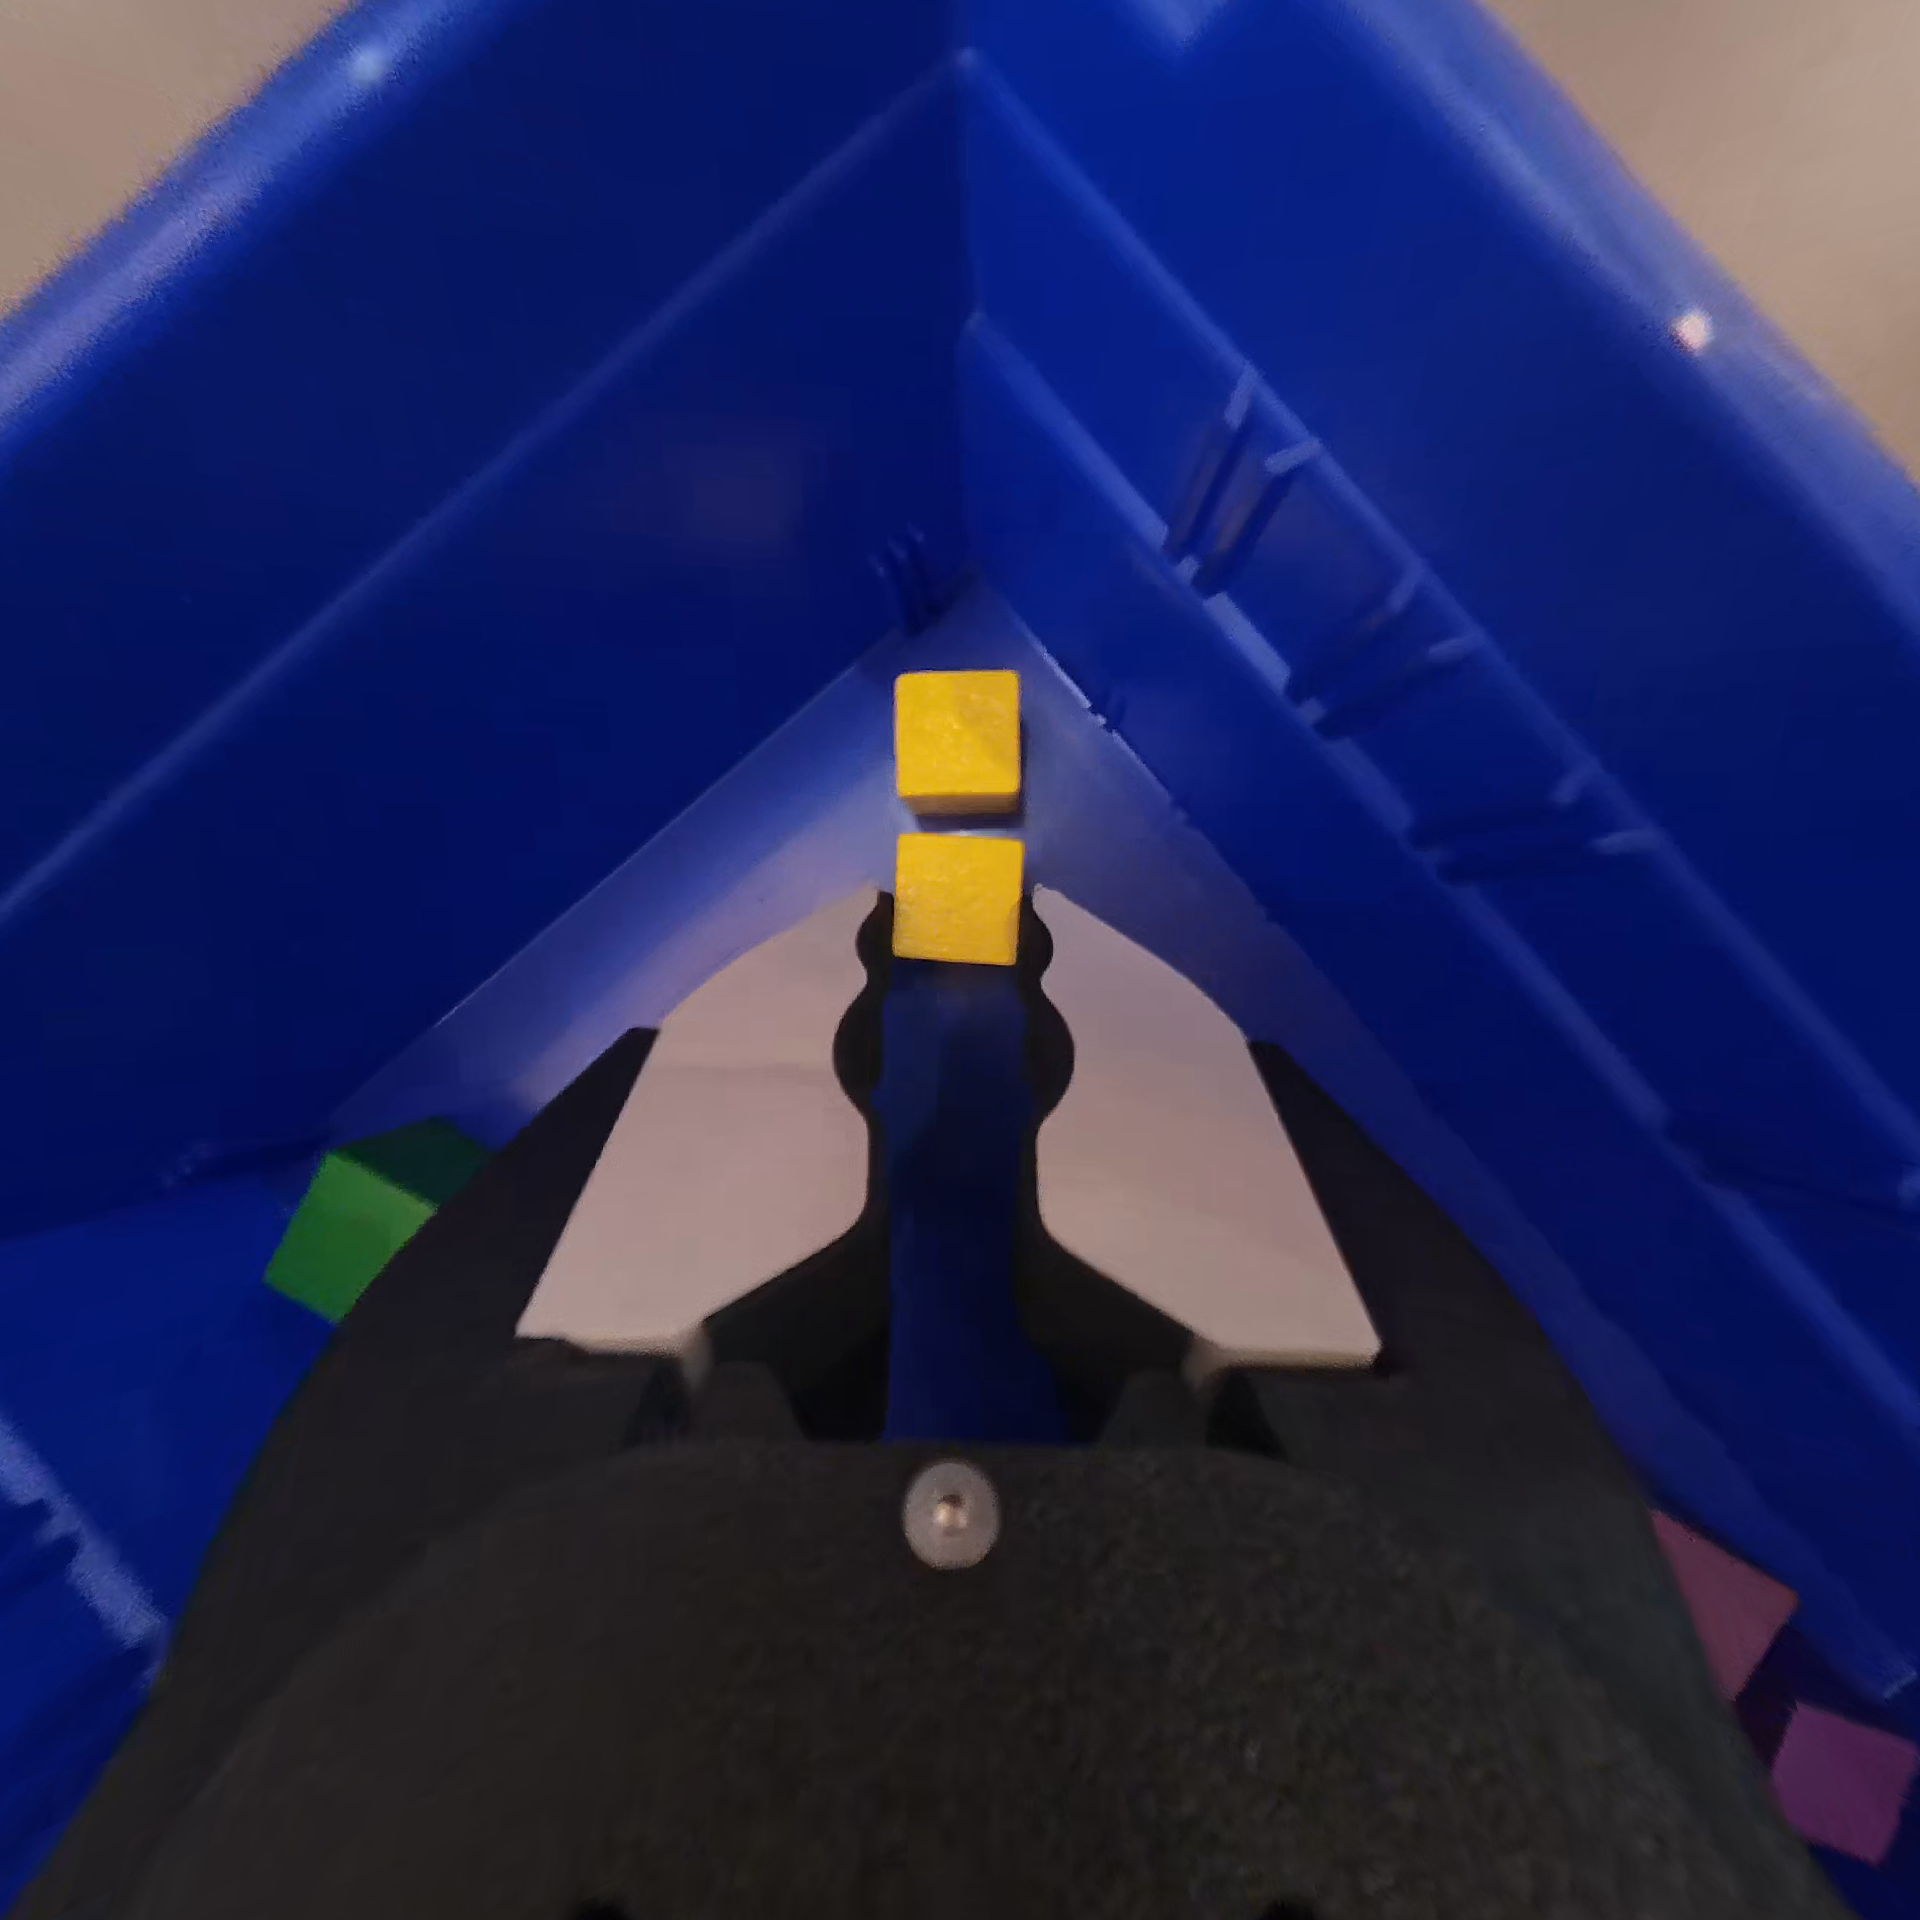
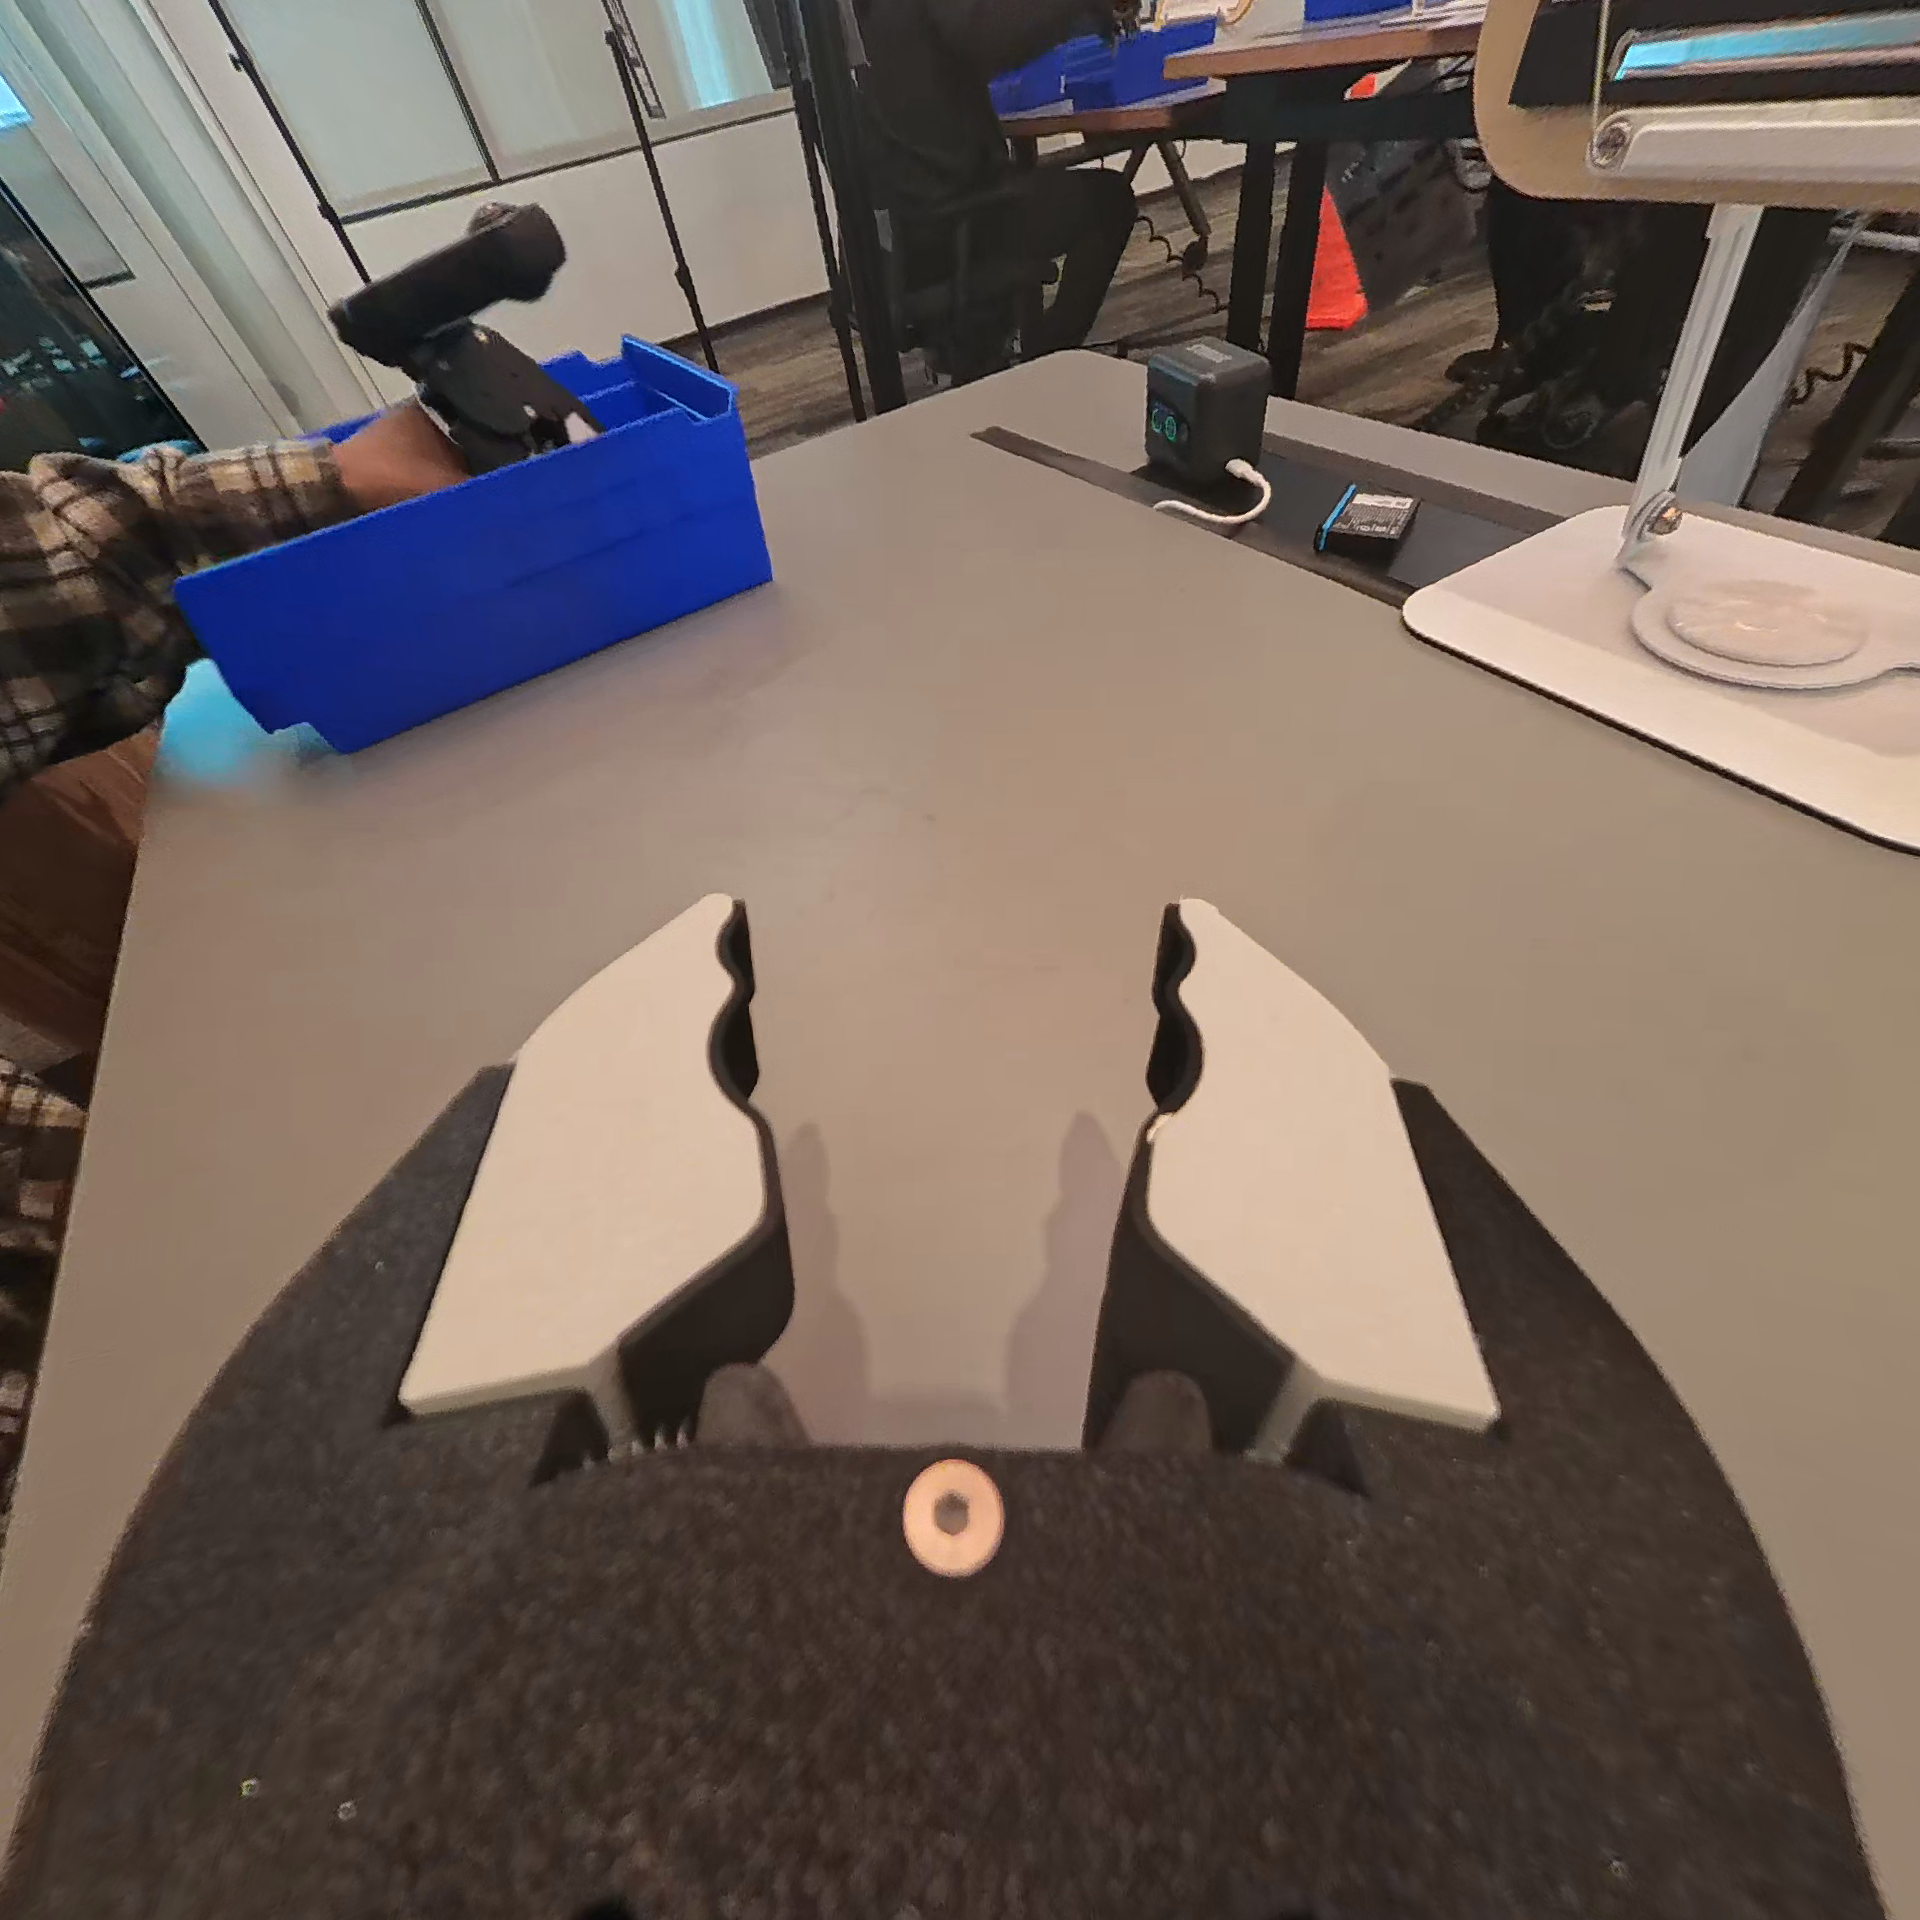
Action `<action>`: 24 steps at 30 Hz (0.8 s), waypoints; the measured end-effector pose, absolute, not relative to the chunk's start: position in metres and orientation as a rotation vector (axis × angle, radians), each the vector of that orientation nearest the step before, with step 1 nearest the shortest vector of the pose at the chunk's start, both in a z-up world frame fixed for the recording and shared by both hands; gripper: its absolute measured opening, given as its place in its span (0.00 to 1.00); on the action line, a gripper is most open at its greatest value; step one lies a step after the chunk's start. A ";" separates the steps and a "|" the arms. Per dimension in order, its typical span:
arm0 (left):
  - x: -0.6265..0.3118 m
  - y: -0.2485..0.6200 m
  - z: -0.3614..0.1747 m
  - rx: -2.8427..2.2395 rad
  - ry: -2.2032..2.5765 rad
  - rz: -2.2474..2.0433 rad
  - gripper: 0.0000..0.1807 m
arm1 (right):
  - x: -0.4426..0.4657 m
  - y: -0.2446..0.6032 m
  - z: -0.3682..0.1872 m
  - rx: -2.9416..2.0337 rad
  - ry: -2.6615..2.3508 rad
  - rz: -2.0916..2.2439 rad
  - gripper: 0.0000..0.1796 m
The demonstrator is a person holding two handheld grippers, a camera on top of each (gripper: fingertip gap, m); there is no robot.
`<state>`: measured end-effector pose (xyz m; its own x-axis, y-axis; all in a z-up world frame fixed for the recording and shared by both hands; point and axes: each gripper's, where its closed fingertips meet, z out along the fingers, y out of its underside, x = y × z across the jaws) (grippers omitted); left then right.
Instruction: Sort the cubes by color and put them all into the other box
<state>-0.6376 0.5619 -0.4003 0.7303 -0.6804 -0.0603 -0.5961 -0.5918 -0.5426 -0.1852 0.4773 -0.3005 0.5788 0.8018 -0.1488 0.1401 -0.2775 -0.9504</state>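
In the left wrist view my left gripper point(image 1: 957, 920) is inside a blue box point(image 1: 520, 644), pointing into a corner. It is shut on a yellow cube point(image 1: 957, 896) at the fingertips. A second yellow cube point(image 1: 957, 736) lies on the box floor just beyond it, in the corner, with a small gap between the two. A green cube point(image 1: 348, 1231) sits at the left by the wall and two purple cubes point(image 1: 1725, 1600) at the lower right. My right gripper point(image 2: 956, 935) is open and empty over the grey table point(image 2: 987, 748). In that view the left gripper point(image 2: 488, 405) shows reaching into the blue box point(image 2: 499, 582).
A person's plaid sleeve point(image 2: 94, 582) holds the left gripper at the table's left edge. A small dark device with a white cable point(image 2: 1205, 405), a black battery-like block point(image 2: 1369, 516) and a white stand base point(image 2: 1683, 644) sit at the far right. Chairs and desks stand beyond.
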 end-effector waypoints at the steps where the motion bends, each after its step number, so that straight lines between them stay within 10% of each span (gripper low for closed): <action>1: -0.642 0.562 -0.392 -2.369 0.947 -0.192 0.12 | -0.184 0.475 -0.299 -1.756 -0.777 0.791 0.41; 12: -0.505 0.488 -0.200 -1.866 1.045 -0.206 0.12 | -0.179 0.460 -0.274 -1.883 -0.474 1.244 0.38; 24: -0.248 0.438 -0.235 -1.633 1.382 -0.224 0.12 | -0.224 0.430 -0.224 -2.020 -0.294 1.787 0.28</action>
